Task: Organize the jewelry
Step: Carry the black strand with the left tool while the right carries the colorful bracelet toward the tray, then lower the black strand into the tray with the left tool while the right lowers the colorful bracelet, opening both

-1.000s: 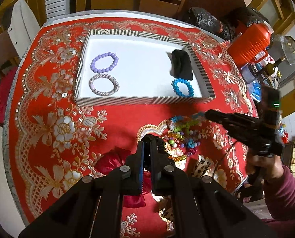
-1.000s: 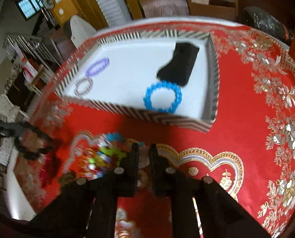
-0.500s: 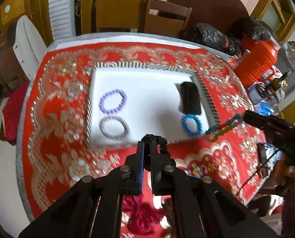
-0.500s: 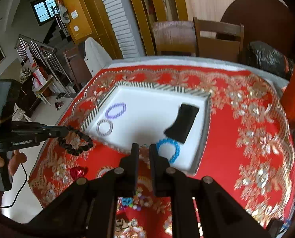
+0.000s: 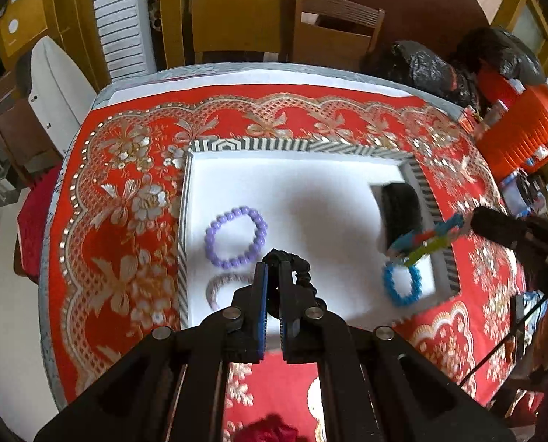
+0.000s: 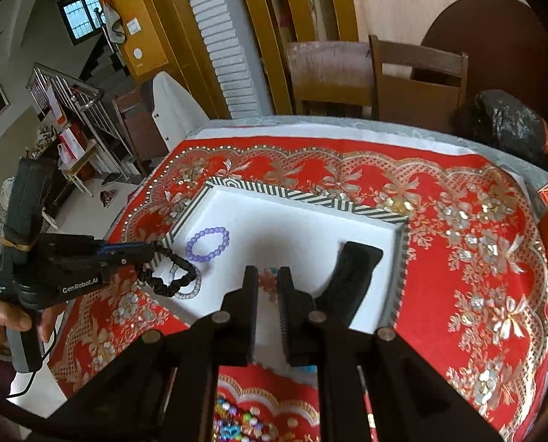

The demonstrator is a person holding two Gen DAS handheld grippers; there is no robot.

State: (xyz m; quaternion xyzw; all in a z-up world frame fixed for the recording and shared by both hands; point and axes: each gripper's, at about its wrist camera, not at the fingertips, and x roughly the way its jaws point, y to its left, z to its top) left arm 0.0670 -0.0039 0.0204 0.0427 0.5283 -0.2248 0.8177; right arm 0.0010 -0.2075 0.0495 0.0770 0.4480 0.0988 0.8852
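- Jewelry lies in and around a white tray (image 5: 296, 191) with a striped rim, set on a red floral tablecloth (image 5: 126, 199).
- Left wrist view: the left gripper (image 5: 272, 269) is clenched on a black bead bracelet (image 5: 299, 263), which hangs over the tray's near-left part.
- On the tray floor lie a purple bracelet (image 5: 236, 237), a silvery bracelet (image 5: 218, 287) partly hidden behind the gripper, a blue bracelet (image 5: 402, 285) and a black pouch (image 5: 401, 213) at the right wall.
- The right gripper (image 5: 467, 221) comes in from the right above the tray rim, grasping a multicoloured bracelet (image 5: 426, 239) that dangles, blurred, over the blue one.
- Right wrist view: the right gripper's fingers (image 6: 250, 294) stand close together; something pinkish shows between them, probably the multicoloured beads, though it is blurred.
- The black bracelet hangs from the left gripper's tip above the silvery one.
- A heap of mixed coloured beads (image 6: 237, 423) lies on the cloth near the bottom edge, outside the tray.
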